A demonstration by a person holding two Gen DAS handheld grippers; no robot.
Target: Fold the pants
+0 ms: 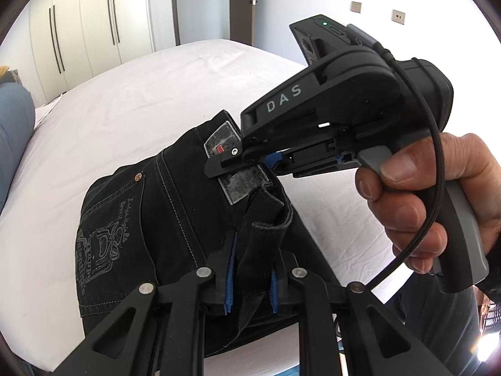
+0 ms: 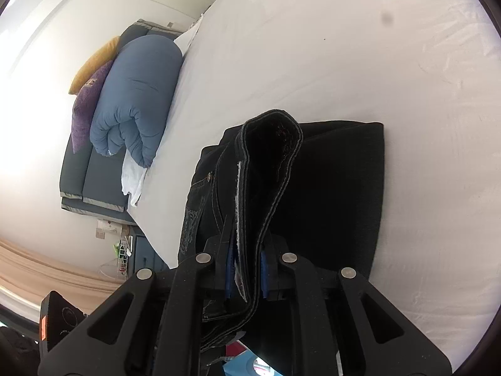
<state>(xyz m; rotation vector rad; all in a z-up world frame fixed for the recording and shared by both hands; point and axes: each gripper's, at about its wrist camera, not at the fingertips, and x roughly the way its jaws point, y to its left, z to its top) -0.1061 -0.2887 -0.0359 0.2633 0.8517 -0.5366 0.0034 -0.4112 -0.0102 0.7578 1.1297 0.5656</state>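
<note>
Black jeans [image 1: 150, 219] with grey stitching and a printed back pocket lie partly folded on the white bed [image 1: 125, 100]. My left gripper [image 1: 250, 279] is shut on a bunched edge of the jeans. My right gripper [image 1: 241, 163] shows in the left wrist view, held by a hand, shut on the waistband by its label. In the right wrist view my right gripper [image 2: 247, 275] pinches the waistband of the jeans [image 2: 328, 194], whose folded body rests on the bed [image 2: 344, 47].
White wardrobes [image 1: 78, 31] and a door [image 1: 247, 3] stand beyond the bed. A rolled blue duvet [image 2: 137, 94] and purple and yellow cushions [image 2: 87, 100] lie at the bed's head end.
</note>
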